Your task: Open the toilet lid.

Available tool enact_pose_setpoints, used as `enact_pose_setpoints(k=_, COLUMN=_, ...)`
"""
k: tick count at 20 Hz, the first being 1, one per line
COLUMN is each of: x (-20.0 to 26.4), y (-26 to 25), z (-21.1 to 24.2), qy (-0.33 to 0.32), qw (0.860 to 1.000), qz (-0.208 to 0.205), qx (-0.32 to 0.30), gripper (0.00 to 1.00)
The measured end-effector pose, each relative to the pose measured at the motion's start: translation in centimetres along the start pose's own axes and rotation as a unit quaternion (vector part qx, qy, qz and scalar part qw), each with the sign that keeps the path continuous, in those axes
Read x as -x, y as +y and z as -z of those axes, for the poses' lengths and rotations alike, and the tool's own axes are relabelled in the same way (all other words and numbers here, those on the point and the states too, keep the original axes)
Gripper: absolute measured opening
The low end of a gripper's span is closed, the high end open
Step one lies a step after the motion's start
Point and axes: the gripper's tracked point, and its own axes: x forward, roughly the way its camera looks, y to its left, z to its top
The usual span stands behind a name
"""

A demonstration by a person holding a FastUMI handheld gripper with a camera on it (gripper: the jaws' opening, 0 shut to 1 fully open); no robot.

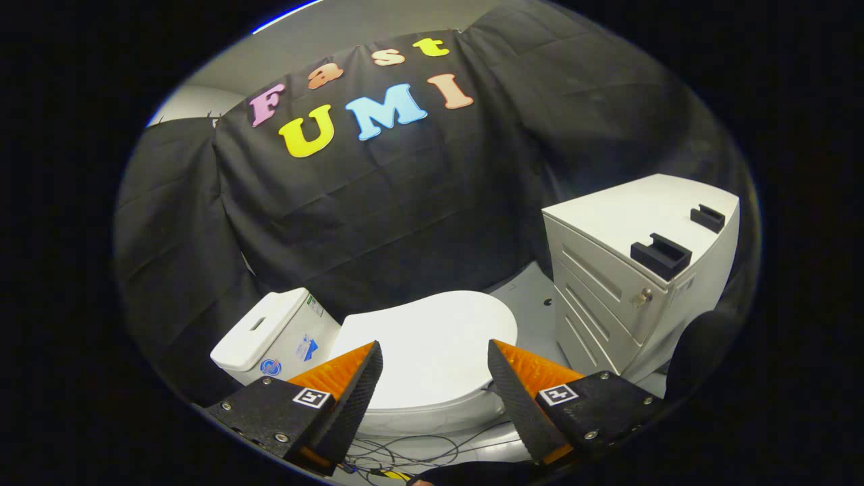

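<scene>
A white toilet stands just ahead of my fingers, its lid [432, 344] lying flat and closed over the bowl. The white tank [273, 334] sits at the lid's left end, against the black cloth wall. My gripper [435, 354] hovers above the lid's near side, open, with a wide gap between the two fingers and nothing held. The lid's surface shows through that gap. The bowl's rim [432, 418] curves below the lid, between the fingers.
A white drawer cabinet [634, 270] stands to the right of the toilet, with two black brackets [661, 255] on its top. Loose cables [405, 449] lie on the pale floor in front of the bowl. A dark rounded object [698, 354] sits beside the cabinet.
</scene>
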Motion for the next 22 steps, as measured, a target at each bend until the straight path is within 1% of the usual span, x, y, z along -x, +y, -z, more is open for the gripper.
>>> enact_pose_setpoints(k=3, x=-0.8, y=-2.2, z=2.0, qy=0.017, qw=0.999, qz=0.015, qx=-0.047, gripper=0.96)
enact_pose_setpoints(k=6, x=-1.7, y=-4.5, z=4.1, qy=0.035, qw=0.994, qz=0.026, qx=-0.097, gripper=0.96)
enact_pose_setpoints(k=7, x=-1.9, y=-5.6, z=4.9, qy=0.040, qw=0.993, qz=0.037, qx=-0.108, gripper=0.96)
enact_pose_setpoints(k=9, x=-2.4, y=-7.5, z=6.6, qy=0.056, qw=0.987, qz=0.059, qx=-0.135, gripper=0.96)
enact_pose_setpoints(k=12, x=-3.2, y=-8.2, z=8.1, qy=0.073, qw=0.976, qz=0.070, qx=-0.191, gripper=0.96)
enact_pose_setpoints(k=17, x=-4.7, y=-8.8, z=10.8, qy=0.101, qw=0.966, qz=0.084, qx=-0.221, gripper=0.96)
enact_pose_setpoints(k=19, x=-5.6, y=-9.7, z=12.2, qy=0.110, qw=0.957, qz=0.103, qx=-0.248, gripper=0.96)
enact_pose_setpoints(k=20, x=-6.0, y=-10.2, z=12.9, qy=0.113, qw=0.949, qz=0.116, qx=-0.269, gripper=0.95)
enact_pose_setpoints(k=22, x=-6.7, y=-10.5, z=13.8, qy=0.107, qw=0.929, qz=0.134, qx=-0.327, gripper=0.94)
